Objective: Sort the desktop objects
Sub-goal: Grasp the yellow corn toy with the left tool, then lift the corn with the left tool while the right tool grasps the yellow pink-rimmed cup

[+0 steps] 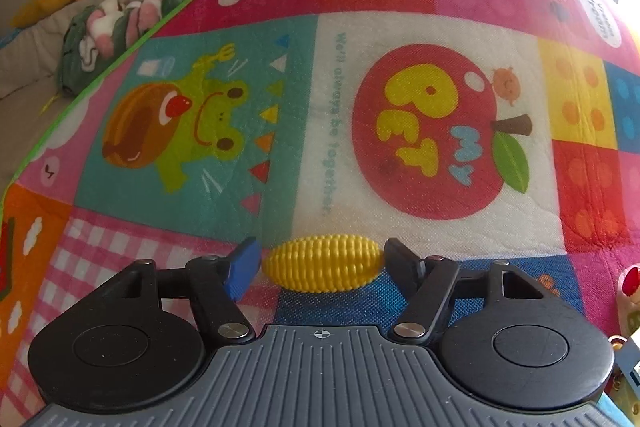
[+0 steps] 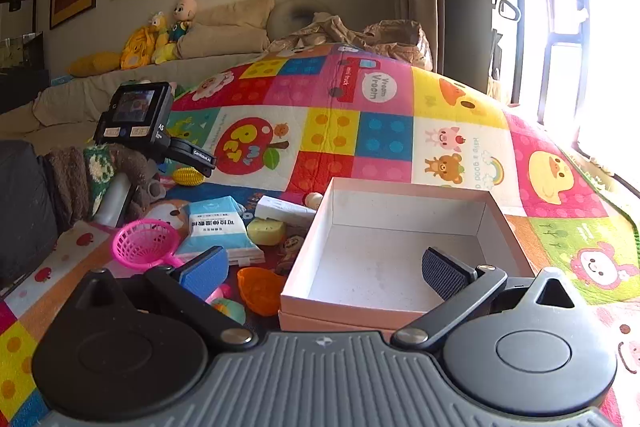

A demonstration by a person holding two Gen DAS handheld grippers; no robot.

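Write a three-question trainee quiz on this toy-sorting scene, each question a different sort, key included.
1. True or false: the left gripper has a toy corn cob between its jaws.
2. The white box is: A full, B holding one toy, C bare inside.
3. What colour is the small net basket left of the blue packet?

Key: 1 true. 2 C. 3 pink.

yellow toy corn [image 1: 322, 263]: ridged plastic, lying lengthwise across the mat, one tong pad at each end. white open box [image 2: 400, 251]: empty, upright, on the mat. beside its left wall, a heap: pink net scoop [image 2: 144, 243], blue-white packet [image 2: 218, 227], orange cup [image 2: 260, 287].
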